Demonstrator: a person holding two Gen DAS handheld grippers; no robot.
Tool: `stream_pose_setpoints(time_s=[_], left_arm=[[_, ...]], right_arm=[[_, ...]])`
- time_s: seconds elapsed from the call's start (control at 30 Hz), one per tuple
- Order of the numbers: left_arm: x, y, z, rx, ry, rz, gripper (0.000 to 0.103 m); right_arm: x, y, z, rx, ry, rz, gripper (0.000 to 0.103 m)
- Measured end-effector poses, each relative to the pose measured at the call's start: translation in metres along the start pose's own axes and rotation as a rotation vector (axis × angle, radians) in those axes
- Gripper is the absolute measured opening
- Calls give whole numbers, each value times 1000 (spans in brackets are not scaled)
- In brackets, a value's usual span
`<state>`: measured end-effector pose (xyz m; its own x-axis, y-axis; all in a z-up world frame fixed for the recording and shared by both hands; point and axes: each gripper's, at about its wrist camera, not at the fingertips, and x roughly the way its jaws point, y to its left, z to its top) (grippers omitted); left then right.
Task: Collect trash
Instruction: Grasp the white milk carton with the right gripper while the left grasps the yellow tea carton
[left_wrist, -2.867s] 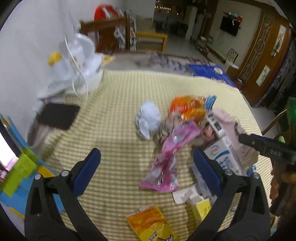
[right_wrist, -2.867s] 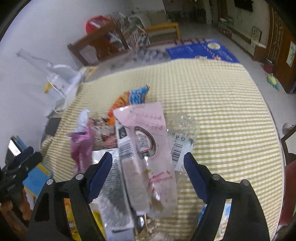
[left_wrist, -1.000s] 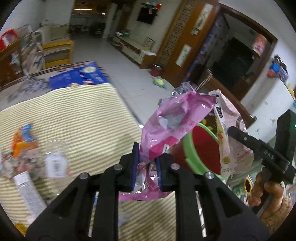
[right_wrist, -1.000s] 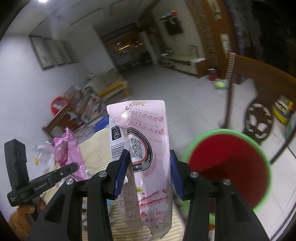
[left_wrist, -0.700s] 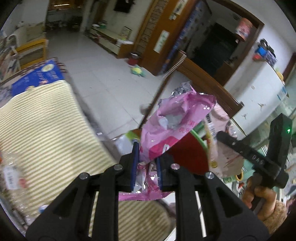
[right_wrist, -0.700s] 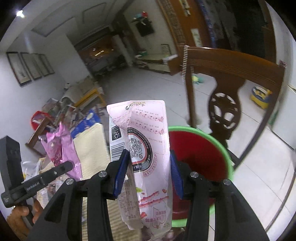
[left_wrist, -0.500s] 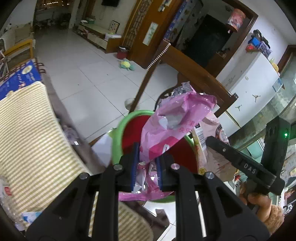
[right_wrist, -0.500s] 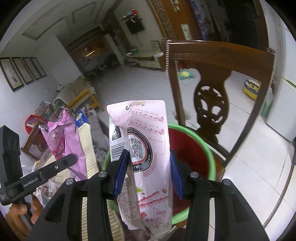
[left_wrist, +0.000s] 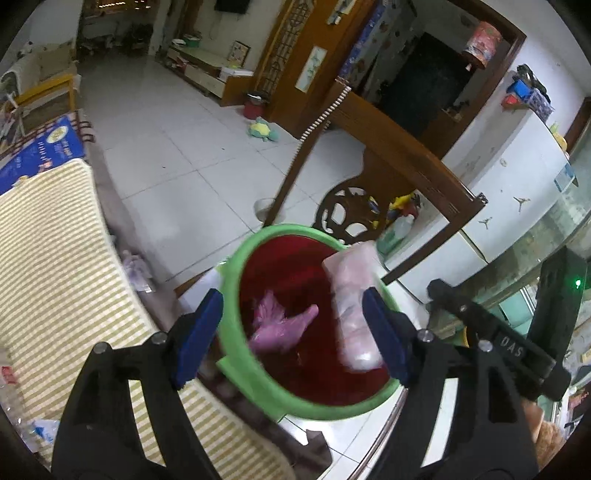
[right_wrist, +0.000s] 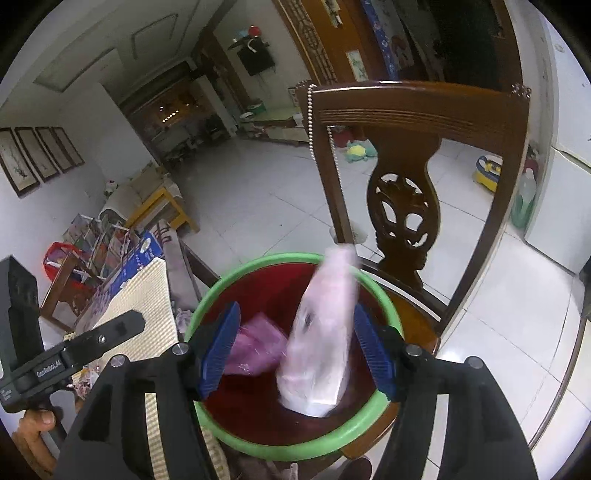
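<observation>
Holding 2 pink wrappers (left_wrist: 282, 326): green-rimmed bin (left_wrist: 236, 254)

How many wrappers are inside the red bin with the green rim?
2. The magenta wrapper lies low in the bin; the pale pink wrapper, blurred, is near its right wall. Others may be hidden under them.

This is looking like a lived-in family home, an open living and dining room. White floor tiles (left_wrist: 177, 147) are running through to a far wall where a television (right_wrist: 256, 61) is hanging above a low cabinet. A carved wooden chair (right_wrist: 402, 206) is standing by a worktop (left_wrist: 48, 266) wearing a yellow striped cloth. A plush toy (left_wrist: 263, 130) is lying on the floor, framed pictures (right_wrist: 37, 158) are lining one wall, and a white fridge (left_wrist: 517, 177) is showing beside a dark doorway (left_wrist: 417, 85).
</observation>
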<state>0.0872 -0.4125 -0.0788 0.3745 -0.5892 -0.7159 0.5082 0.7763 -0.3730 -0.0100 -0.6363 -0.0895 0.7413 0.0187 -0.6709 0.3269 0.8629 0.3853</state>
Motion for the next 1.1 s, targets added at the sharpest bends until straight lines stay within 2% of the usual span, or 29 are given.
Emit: stream_pose_setpoints(time_s=[0.17, 0.37, 0.8, 0.9, 0.97, 1.0, 1.1], left_arm=[[-26, 34, -12, -100, -20, 42, 77], [-72, 80, -32, -178, -70, 124, 77], [-176, 192, -101, -362, -123, 284, 77], [-208, 220, -130, -417, -117, 371, 79], [-230, 241, -156, -474, -100, 458, 79], [-243, 254, -173, -514, -83, 525, 79], [-268, 285, -211, -608, -50, 635, 79]], right_arm=[[2, 28, 1, -37, -7, 37, 64], [10, 83, -9, -141, 6, 80, 66], [42, 218, -63, -323, 120, 195, 67], [46, 258, -83, -368, 152, 232, 68], [48, 278, -94, -397, 170, 254, 68], [50, 288, -101, -413, 178, 264, 68], [56, 325, -122, -463, 213, 297, 68]])
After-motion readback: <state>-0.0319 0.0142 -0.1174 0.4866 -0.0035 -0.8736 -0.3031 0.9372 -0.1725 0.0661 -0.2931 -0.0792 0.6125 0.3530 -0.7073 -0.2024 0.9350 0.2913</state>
